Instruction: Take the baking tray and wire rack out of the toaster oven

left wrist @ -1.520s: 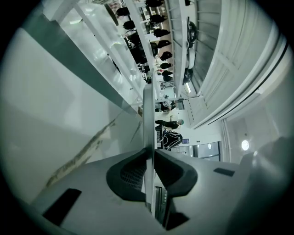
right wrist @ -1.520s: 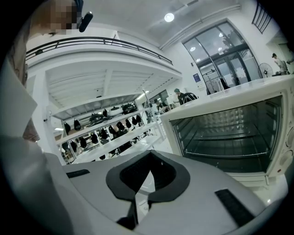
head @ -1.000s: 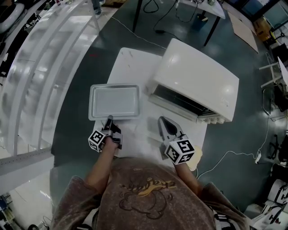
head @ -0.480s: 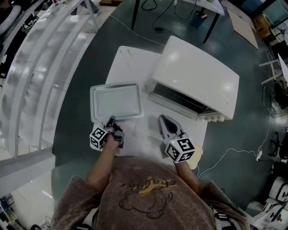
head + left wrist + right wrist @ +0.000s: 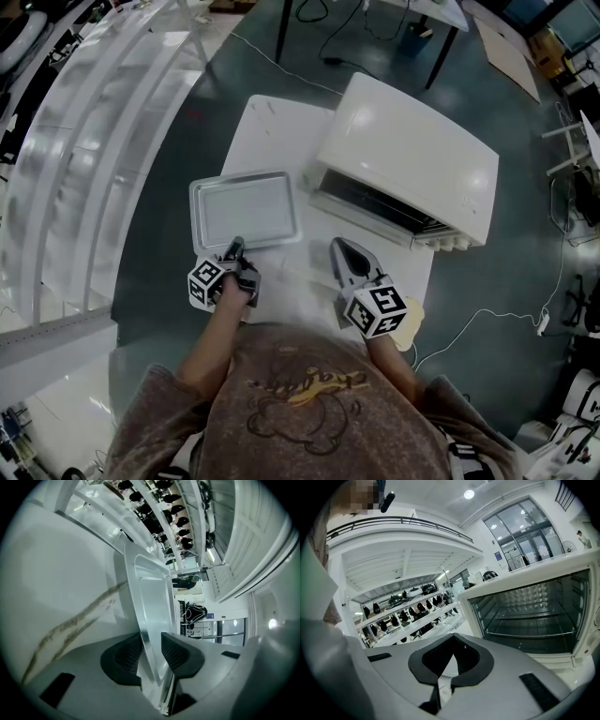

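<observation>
**Tray out on the table, rack in the oven**

A white table (image 5: pixel 272 127) stands on a grey-green floor (image 5: pixel 187 141). A long run of glossy white shelving (image 5: pixel 84 141) stands along its left. A thin white cable (image 5: pixel 487 323) trails over the floor to the right, and the black legs of another table (image 5: pixel 441 56) show at the far side.

The toaster oven (image 5: pixel 412 150) sits on the right half of the table. It is a smooth white box with rounded corners, and its open front faces the person. Nothing stands between the right gripper (image 5: pixel 339 251) and the opening. Inside, the walls are dimpled bright metal, and the wire rack (image 5: pixel 525 633), made of thin parallel rods, lies level on its side rails.

The baking tray (image 5: pixel 246 208) lies flat on the table's left half, just left of the oven and apart from it. It is a shallow rectangle of dull silver metal with a rolled rim and rounded corners.

The left gripper (image 5: pixel 234 247) reaches to the tray's near edge. Its jaws are opening, with the tray's near rim between the ribbed black pads (image 5: pixel 180 653), and the pads no longer pinch it. A brownish streak (image 5: pixel 70 625) marks the tabletop beside the tray.

The right gripper rests near the table's near edge, in front of the oven and pointing at it. Its jaws are closed tip to tip with nothing between them. A pale yellowish object (image 5: pixel 411 330) lies at the near right corner of the table; what it is cannot be made out.
</observation>
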Tool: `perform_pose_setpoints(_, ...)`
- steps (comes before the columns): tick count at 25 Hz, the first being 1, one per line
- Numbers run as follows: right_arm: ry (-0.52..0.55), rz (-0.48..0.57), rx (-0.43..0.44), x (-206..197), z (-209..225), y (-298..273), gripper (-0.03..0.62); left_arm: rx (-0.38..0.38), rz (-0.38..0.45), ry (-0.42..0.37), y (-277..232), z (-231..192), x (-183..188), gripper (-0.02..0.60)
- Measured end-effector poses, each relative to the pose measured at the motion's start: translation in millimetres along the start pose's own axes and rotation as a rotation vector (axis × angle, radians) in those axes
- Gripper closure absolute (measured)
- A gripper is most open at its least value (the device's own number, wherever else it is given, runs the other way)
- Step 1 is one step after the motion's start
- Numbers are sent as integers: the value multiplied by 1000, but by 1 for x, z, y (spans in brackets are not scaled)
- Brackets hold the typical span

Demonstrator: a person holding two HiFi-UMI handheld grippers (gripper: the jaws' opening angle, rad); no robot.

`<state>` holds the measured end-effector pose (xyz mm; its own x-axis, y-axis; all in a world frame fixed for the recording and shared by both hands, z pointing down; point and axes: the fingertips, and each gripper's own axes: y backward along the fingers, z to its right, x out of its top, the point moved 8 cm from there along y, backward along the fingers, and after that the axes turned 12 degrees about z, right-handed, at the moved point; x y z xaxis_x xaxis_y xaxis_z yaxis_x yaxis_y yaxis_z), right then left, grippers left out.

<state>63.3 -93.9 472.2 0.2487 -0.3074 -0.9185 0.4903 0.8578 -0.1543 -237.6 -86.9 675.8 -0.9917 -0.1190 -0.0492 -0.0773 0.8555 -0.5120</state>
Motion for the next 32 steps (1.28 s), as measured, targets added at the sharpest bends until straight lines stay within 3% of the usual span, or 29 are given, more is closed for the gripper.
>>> perform_pose_setpoints(6,0,6,5,0,-1,6,602,64,-70,-20,3,0,-4,456)
perform_pose_setpoints(11,1,12,7,0,-2,11,602,138,-157,-85,1,7,-4,430)
perform_pose_setpoints(19,1,25,10,1,-4,18,602,166,-297,-68,7,8,-6,394)
perform_pose_setpoints(27,-1,33,11,1,-4,22,602,114,-607,-247,6,12,-14,397)
perform_pose_setpoints(32,-1,41,4,2,-4,28,602,36,-689,-366,12,36,-17,405)
